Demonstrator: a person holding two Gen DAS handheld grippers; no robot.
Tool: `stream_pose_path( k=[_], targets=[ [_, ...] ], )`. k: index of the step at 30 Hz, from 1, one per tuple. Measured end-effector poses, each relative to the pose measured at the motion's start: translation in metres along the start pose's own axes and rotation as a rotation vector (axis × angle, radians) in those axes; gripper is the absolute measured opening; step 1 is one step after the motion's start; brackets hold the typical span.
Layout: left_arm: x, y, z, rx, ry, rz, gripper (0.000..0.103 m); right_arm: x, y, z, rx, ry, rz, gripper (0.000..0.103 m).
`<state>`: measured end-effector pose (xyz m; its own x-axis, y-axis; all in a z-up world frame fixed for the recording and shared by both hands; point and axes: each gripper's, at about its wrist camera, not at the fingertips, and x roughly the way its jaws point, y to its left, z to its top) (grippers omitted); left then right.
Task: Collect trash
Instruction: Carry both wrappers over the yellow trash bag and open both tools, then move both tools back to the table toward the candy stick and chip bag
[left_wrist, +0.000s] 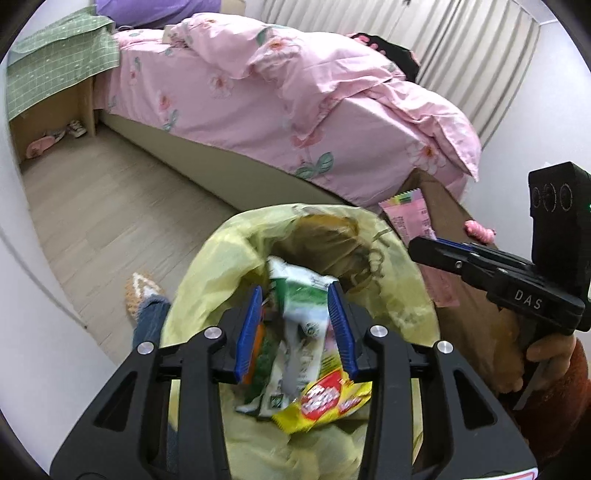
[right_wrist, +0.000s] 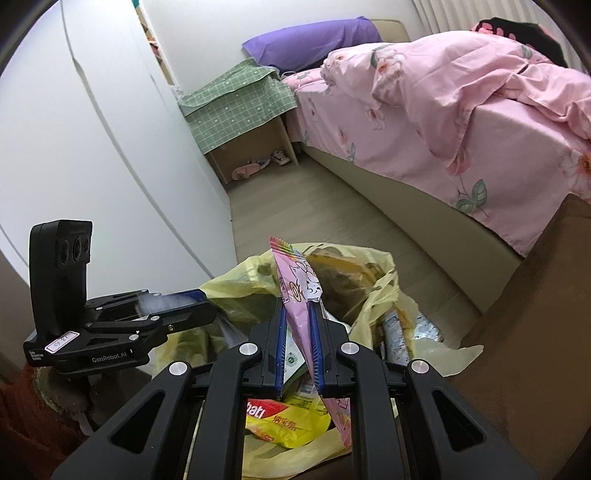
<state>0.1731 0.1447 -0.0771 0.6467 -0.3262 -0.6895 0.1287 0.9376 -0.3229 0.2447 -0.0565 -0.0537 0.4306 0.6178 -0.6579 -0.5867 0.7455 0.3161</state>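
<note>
Item: one yellow trash bag (left_wrist: 221, 258), mouth open, directly below both grippers; inside lie one green-and-white wrapper (left_wrist: 299, 295) and one yellow-and-red wrapper (left_wrist: 325, 398). Left gripper (left_wrist: 295, 306): jaws partly apart over the bag, the green-and-white wrapper between the blue pads (left_wrist: 251, 325), contact not discernible. Right gripper (right_wrist: 297, 321): jaws narrow, clamped on one pink wrapper (right_wrist: 295, 280) standing upright above the bag's mouth; one pink-quilted bed (right_wrist: 461, 110) beyond.

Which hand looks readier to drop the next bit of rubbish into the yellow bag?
Probably the right: its claw grips a pink wrapper over the yellow bag. The left claw seems to pinch nothing.
</note>
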Motion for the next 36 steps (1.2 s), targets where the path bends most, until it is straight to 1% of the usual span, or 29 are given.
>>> stream_pose_path(
  k=[4, 6, 7, 8, 9, 10, 11, 12, 13, 14, 18, 19, 21, 24, 25, 27, 28, 29, 30, 31, 33, 36],
  targets=[
    [0.008, -0.005, 0.002, 0.003, 0.013, -0.018, 0.036, -0.006, -0.001, 0.000, -0.004, -0.014, -0.006, 0.014],
    [0.003, -0.004, 0.000, -0.021, 0.014, -0.032, 0.045, -0.007, -0.002, 0.000, -0.007, -0.016, -0.001, 0.014],
    [0.000, -0.002, -0.001, -0.032, 0.014, -0.038, 0.054, -0.007, -0.001, -0.001, -0.012, -0.015, 0.004, 0.014],
    [-0.004, 0.000, -0.003, -0.047, 0.015, -0.053, 0.059, -0.007, -0.002, 0.000, -0.014, -0.014, 0.006, 0.014],
    [-0.005, 0.002, -0.004, -0.054, 0.022, -0.063, 0.060, -0.006, -0.002, 0.001, -0.016, -0.014, 0.007, 0.015],
    [-0.007, 0.003, -0.006, -0.060, 0.039, -0.070, 0.063, -0.005, -0.002, 0.001, -0.014, -0.014, 0.007, 0.017],
    [-0.009, 0.003, -0.008, -0.062, 0.050, -0.068, 0.071, -0.005, -0.002, 0.001, -0.008, -0.016, 0.009, 0.023],
    [-0.011, 0.002, -0.010, -0.057, 0.055, -0.055, 0.076, -0.003, -0.003, 0.001, 0.006, -0.017, 0.019, 0.028],
    [-0.014, 0.000, -0.013, -0.044, 0.055, -0.035, 0.083, -0.004, -0.002, 0.002, 0.012, -0.019, 0.026, 0.042],
    [-0.017, -0.002, -0.015, -0.032, 0.053, -0.023, 0.084, -0.004, -0.003, 0.002, 0.024, -0.026, 0.042, 0.047],
    [-0.028, -0.010, -0.022, 0.001, 0.039, -0.007, 0.087, -0.009, -0.002, 0.003, 0.030, -0.037, 0.030, 0.047],
    [-0.029, -0.012, -0.022, 0.006, 0.035, -0.007, 0.089, -0.013, -0.003, 0.002, 0.032, -0.044, 0.024, 0.047],
    [-0.030, -0.017, -0.021, 0.020, 0.032, -0.004, 0.090, -0.024, -0.005, -0.002, 0.032, -0.061, 0.008, 0.047],
    [-0.029, -0.028, -0.020, 0.039, 0.032, -0.017, 0.090, -0.052, -0.013, -0.016, 0.032, -0.088, -0.055, 0.047],
    [-0.028, -0.033, -0.019, 0.047, 0.032, -0.026, 0.090, -0.069, -0.021, -0.026, 0.038, -0.103, -0.099, 0.047],
    [-0.025, -0.047, -0.017, 0.072, 0.033, -0.056, 0.090, -0.088, -0.029, -0.036, 0.047, -0.119, -0.151, 0.047],
    [-0.023, -0.054, -0.016, 0.082, 0.034, -0.068, 0.090, -0.108, -0.040, -0.049, 0.062, -0.139, -0.220, 0.047],
    [-0.021, -0.061, -0.015, 0.095, 0.036, -0.081, 0.090, -0.119, -0.046, -0.056, 0.073, -0.147, -0.254, 0.047],
    [-0.018, -0.071, -0.014, 0.112, 0.038, -0.096, 0.090, -0.136, -0.057, -0.068, 0.099, -0.161, -0.310, 0.047],
    [-0.015, -0.082, -0.013, 0.131, 0.041, -0.115, 0.090, -0.145, -0.062, -0.074, 0.114, -0.168, -0.334, 0.047],
    [-0.006, -0.104, -0.012, 0.165, 0.048, -0.150, 0.090, -0.172, -0.082, -0.094, 0.176, -0.187, -0.411, 0.047],
    [0.009, -0.136, -0.012, 0.215, 0.072, -0.189, 0.090, -0.207, -0.111, -0.125, 0.260, -0.199, -0.567, 0.047]
  ],
)
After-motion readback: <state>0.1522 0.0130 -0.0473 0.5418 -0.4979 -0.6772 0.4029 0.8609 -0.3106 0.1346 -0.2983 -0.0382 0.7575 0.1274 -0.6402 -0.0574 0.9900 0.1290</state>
